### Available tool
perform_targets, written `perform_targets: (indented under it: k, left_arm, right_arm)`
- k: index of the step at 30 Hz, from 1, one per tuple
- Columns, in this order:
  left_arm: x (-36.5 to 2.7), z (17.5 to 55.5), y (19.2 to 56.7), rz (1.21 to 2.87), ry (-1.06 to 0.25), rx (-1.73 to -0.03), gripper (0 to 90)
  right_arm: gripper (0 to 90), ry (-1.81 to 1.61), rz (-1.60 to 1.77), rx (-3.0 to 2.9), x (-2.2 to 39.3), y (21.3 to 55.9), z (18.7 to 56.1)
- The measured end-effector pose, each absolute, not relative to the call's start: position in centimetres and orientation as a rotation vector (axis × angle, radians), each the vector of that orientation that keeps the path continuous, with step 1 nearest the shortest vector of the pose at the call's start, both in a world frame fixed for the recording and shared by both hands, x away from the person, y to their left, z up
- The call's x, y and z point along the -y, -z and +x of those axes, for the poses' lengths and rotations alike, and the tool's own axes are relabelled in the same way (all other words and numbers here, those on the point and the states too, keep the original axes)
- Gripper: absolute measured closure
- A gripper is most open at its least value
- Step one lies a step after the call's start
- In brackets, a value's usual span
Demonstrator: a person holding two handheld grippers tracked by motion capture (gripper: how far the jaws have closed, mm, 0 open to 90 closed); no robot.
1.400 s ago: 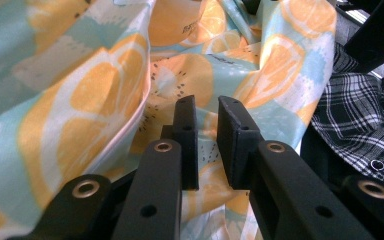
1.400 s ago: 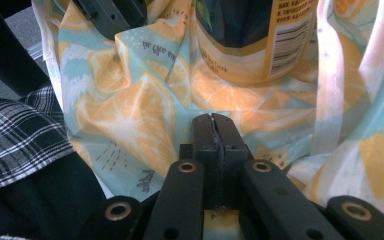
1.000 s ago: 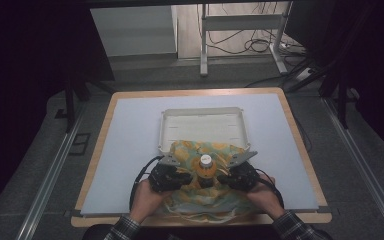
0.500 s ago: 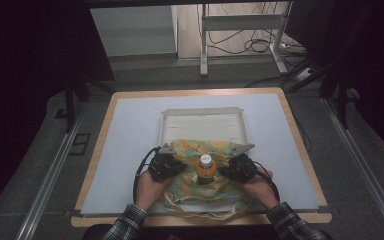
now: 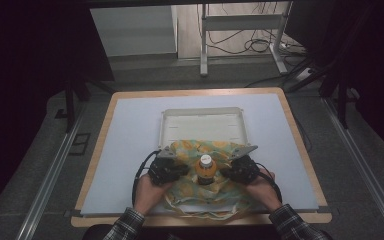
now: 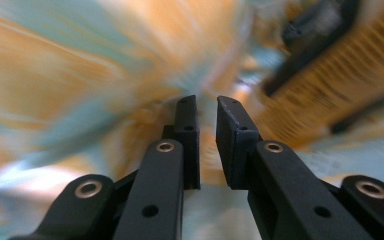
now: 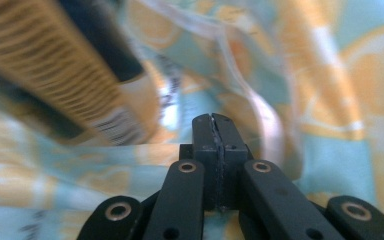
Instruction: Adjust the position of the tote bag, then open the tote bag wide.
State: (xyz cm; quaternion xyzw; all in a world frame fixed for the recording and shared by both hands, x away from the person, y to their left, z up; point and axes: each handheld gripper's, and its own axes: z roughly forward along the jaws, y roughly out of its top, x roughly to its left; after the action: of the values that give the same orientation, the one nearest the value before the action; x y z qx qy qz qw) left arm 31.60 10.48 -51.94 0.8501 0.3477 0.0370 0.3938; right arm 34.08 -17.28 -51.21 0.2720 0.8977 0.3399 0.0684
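The left tool (image 5: pixel 177 167), at the bottle's (image 5: pixel 206 169) nine o'clock, has just parted slightly, grasping nothing; the right tool (image 5: pixel 232 169), at three o'clock, stays clenched over the cloth (image 5: pixel 215 192).

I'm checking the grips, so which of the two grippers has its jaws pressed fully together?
The right gripper: its jaws meet with no gap, while the left gripper shows a narrow gap.
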Motion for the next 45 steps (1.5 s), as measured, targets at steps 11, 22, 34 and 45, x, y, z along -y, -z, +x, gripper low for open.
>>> perform_targets:
  k: [11,22,34,45]
  left_arm:
    - [-9.9,28.7,53.0,2.254,0.017,-0.803,80.0]
    - [-10.5,26.7,52.8,2.244,0.026,-0.771,78.9]
    - [-11.4,26.1,51.6,2.122,-0.105,-0.722,66.4]
    - [-11.8,25.4,51.2,2.075,-0.182,-0.724,47.2]
  right_arm:
    - [88.8,-0.973,0.710,-2.816,17.2,51.8,31.1]
    - [88.8,-0.975,0.688,-2.847,18.0,51.7,29.0]
    - [78.8,-1.035,0.647,-2.738,18.2,50.6,29.0]
    - [61.0,-1.072,0.657,-2.695,18.6,50.1,28.9]
